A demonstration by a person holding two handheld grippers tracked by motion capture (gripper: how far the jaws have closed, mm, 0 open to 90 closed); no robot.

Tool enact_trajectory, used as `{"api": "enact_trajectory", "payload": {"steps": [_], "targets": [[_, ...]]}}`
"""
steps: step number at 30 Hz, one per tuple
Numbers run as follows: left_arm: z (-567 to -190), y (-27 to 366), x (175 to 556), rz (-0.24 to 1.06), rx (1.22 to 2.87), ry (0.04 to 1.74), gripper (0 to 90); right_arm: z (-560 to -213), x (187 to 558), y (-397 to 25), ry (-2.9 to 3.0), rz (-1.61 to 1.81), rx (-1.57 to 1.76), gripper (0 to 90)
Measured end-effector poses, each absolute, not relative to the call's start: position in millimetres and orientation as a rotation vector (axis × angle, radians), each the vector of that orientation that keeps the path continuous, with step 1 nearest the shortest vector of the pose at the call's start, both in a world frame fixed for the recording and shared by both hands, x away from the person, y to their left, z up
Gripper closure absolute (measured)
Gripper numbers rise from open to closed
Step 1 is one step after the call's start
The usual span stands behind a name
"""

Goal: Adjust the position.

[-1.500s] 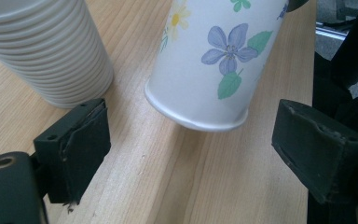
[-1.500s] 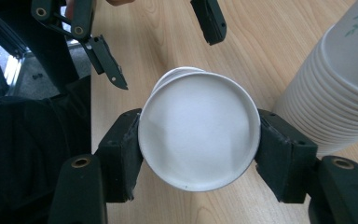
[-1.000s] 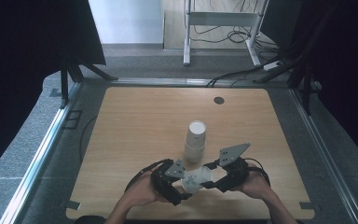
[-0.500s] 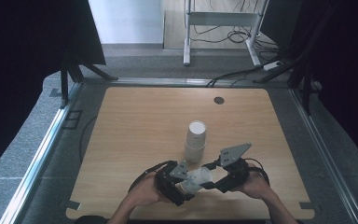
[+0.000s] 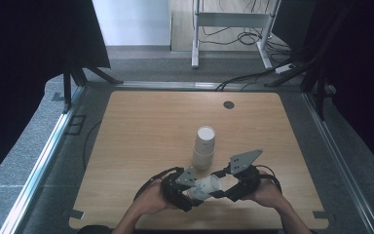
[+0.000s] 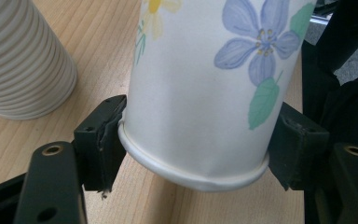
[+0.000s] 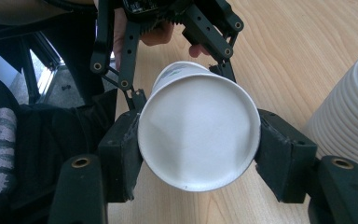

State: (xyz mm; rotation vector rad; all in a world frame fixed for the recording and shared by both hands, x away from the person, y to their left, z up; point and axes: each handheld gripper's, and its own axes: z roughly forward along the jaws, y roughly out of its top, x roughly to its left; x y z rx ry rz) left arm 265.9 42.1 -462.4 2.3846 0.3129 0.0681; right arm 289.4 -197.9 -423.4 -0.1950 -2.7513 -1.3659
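The left gripper view shows blue and yellow flowers printed on the white paper cup (image 6: 200, 88) — the right gripper view shows its plain white base (image 7: 198, 137) instead. Both tongs, left (image 5: 191, 191) and right (image 5: 222, 187), are closed narrow on this cup, held sideways just above the wooden bench (image 5: 141, 131) near the ribbed white cup stack (image 5: 204, 146)

So on my right gripper (image 7: 198, 144) cam I've got the paper cup (image 7: 198, 135) lying sideways, its white end facing me, both black jaws pressed against its sides. The left gripper (image 7: 182, 70) clamps the cup's far end from above, with fingers (image 7: 158, 35) behind it. A ribbed stack of cups (image 7: 349, 116) sits just right, on the wooden table (image 7: 289, 51).
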Motion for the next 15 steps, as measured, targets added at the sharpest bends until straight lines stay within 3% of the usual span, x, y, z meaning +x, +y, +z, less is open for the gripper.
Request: {"api": "enact_trajectory", "payload": {"steps": [7,15], "targets": [[-460.6,42.7,266.3,0.070,2.391,0.319,29.1,-423.8,290.4,-198.1,-2.749,-1.357,-0.208,36.5],[-457.5,42.6,266.0,0.095,2.415,0.335,30.2,-422.6,292.0,-198.1,-2.788,-1.308,-0.248,28.9]]}}
